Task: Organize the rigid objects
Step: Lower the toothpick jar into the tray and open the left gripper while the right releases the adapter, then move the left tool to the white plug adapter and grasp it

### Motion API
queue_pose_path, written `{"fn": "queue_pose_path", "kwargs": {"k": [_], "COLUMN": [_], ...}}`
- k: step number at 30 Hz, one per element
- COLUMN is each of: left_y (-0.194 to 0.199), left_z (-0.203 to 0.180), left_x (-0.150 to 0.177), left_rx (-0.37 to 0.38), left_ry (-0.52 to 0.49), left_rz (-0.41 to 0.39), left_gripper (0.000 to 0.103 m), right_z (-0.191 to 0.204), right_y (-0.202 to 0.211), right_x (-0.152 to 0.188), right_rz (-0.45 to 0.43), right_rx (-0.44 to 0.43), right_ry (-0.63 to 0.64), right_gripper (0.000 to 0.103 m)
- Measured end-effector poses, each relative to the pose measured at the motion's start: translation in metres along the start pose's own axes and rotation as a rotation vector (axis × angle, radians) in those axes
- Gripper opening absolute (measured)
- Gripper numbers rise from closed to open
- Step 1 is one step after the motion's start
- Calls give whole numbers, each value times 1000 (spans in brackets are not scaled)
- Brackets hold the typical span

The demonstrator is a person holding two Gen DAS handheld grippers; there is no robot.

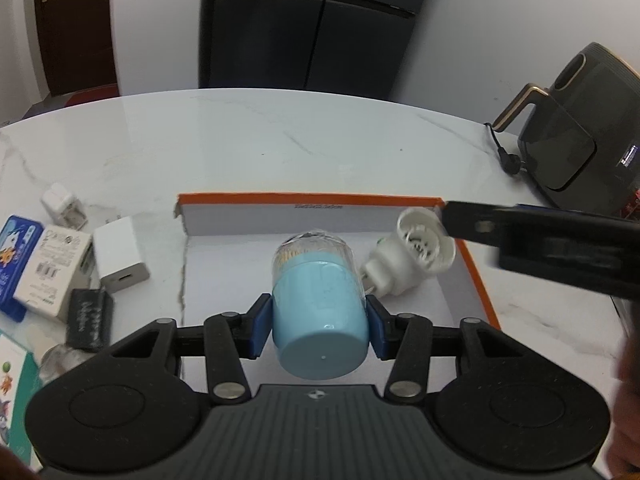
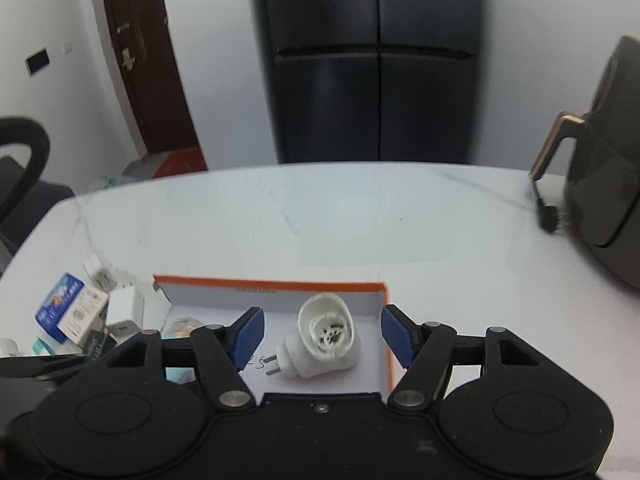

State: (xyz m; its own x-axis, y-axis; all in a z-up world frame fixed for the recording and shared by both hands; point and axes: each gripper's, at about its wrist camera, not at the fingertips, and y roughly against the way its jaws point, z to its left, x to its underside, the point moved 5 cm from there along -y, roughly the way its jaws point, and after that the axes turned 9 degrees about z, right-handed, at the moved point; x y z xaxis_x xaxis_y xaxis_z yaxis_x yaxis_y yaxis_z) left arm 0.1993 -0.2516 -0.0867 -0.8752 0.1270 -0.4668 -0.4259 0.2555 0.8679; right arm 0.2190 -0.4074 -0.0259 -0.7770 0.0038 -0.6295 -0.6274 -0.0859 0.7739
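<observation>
The left gripper (image 1: 318, 326) is clamped on a blue container (image 1: 320, 312) with a clear cap, held over the near part of the orange-edged box (image 1: 312, 199). The right gripper (image 2: 322, 334) stands apart, empty, above the white plug adapter (image 2: 326, 338) lying inside the box's right side. Step in hand: placing the container; next calls for lowering it left of the adapter, then releasing.

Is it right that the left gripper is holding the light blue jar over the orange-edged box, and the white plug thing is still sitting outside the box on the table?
Not quite. The left gripper does hold the light blue jar over the orange-edged box, but the white plug thing lies inside the box, not on the table. The right wrist view shows it on the box floor.
</observation>
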Motion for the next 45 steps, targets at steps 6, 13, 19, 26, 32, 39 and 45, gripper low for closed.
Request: {"fn": "queue_pose_path", "kwargs": {"k": [6, 13, 19, 26, 32, 39, 45], "left_y": [-1, 31, 68, 103, 125, 140, 149], "left_z": [-11, -10, 13, 58, 98, 141, 188], "left_x": [-4, 6, 27, 48, 59, 72, 88], "left_rx": [45, 44, 2, -58, -95, -126, -195], "left_ry": [-21, -28, -20, 13, 75, 141, 164], "left_rz": [-4, -35, -55, -69, -85, -105, -119], "left_gripper": [57, 70, 84, 89, 90, 90, 95], "right_z": [-18, -20, 6, 58, 102, 152, 185], "right_y": [39, 71, 84, 89, 86, 81, 75], "right_x": [10, 32, 53, 70, 77, 80, 84], "right_rz": [-31, -47, -30, -3, 15, 37, 50], "right_rx": [23, 64, 57, 6, -32, -81, -112], "right_ry": [-68, -129, -127, -106, -64, 6, 41], "right_gripper": [81, 83, 84, 85, 86, 86, 86]}}
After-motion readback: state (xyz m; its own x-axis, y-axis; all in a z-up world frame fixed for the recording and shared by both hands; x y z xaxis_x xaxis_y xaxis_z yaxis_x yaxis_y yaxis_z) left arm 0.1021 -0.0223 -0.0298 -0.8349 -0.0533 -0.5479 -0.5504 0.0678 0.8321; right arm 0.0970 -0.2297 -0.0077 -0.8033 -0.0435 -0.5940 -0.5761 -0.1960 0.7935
